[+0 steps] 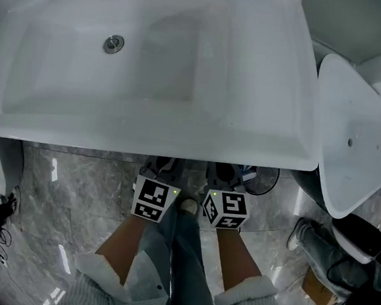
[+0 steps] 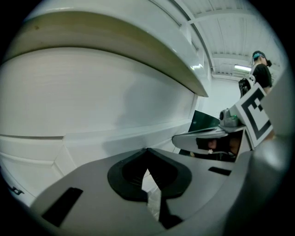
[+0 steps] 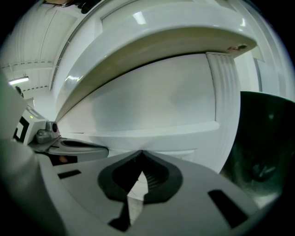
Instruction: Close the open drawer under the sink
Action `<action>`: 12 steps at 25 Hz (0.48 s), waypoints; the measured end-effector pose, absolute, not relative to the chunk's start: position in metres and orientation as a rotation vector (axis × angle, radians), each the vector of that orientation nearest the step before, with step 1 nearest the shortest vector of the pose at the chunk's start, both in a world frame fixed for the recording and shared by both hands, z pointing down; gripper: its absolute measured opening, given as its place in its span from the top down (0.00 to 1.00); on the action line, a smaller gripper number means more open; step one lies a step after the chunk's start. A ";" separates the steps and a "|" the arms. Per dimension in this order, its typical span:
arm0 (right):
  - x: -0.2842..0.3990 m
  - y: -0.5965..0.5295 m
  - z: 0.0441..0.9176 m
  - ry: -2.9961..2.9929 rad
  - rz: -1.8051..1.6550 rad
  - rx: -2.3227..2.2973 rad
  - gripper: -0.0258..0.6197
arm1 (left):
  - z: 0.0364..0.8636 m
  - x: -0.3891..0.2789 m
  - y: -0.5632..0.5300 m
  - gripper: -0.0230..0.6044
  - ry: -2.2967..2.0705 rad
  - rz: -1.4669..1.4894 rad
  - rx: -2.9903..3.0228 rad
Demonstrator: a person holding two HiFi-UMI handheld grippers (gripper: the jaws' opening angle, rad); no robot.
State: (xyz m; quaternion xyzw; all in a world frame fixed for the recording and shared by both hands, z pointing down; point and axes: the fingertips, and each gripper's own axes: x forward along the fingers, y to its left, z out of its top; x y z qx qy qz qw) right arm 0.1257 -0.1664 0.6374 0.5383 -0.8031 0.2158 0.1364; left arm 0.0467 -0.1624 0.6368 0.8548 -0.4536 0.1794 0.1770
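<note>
The left claw [image 2: 147, 159] and right claw [image 3: 139, 161], both pressed together and empty, faced the glossy white drawer front [image 3: 152, 106] just under the white ceramic sink's [image 1: 144, 140] front edge; the drawer looked shut or nearly so.

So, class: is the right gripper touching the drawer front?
Cannot tell. In the right gripper view, the right gripper tips overlap the drawer front with no clear gap; the sink hides them in the head view.

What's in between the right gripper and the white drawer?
Nothing shows there. In the right gripper view, the right gripper points straight at the drawer front, bare air between.
</note>
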 end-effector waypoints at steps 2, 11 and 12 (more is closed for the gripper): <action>0.125 -0.166 0.638 -2.325 0.615 1.548 0.95 | 0.637 0.046 -0.162 0.94 -1.291 0.500 2.410; 0.145 -0.171 0.643 -2.297 0.677 1.527 0.95 | 0.619 0.074 -0.168 0.94 -1.321 0.431 2.405; 0.145 -0.171 0.642 -2.297 0.678 1.525 0.95 | 0.616 0.074 -0.169 0.94 -1.325 0.423 2.406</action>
